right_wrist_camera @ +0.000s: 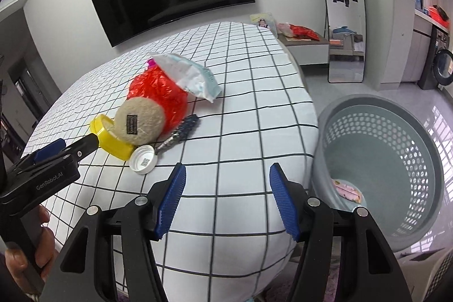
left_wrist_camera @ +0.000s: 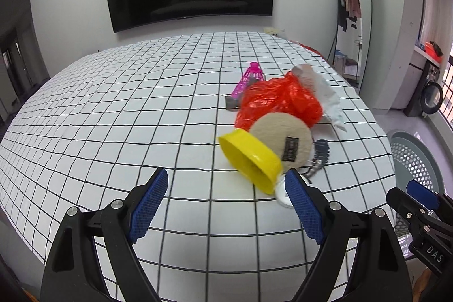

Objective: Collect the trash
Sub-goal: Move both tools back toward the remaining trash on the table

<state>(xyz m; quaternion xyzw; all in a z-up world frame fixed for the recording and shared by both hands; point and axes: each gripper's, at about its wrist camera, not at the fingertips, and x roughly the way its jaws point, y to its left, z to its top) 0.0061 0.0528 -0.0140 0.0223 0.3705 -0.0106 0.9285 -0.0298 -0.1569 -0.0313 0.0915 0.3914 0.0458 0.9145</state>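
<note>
Bedroom: checked bed (right_wrist_camera: 240, 109) with the trash pile beside a grey basket (right_wrist_camera: 379, 160) on the floor. Reaching step, I judge; next, close on the yellow lid (left_wrist_camera: 250, 160). Left gripper (left_wrist_camera: 226, 208) angles down just short of it, fingers wide apart, empty; right gripper (right_wrist_camera: 226, 203) likewise apart, empty.

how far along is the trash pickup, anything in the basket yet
Barely started. Done: one small pink item lies in the grey basket. In hand: nothing; the left gripper and right gripper are both open and empty. Left on the bed: red plastic bag, white wrapper, yellow lid, white cap.
</note>
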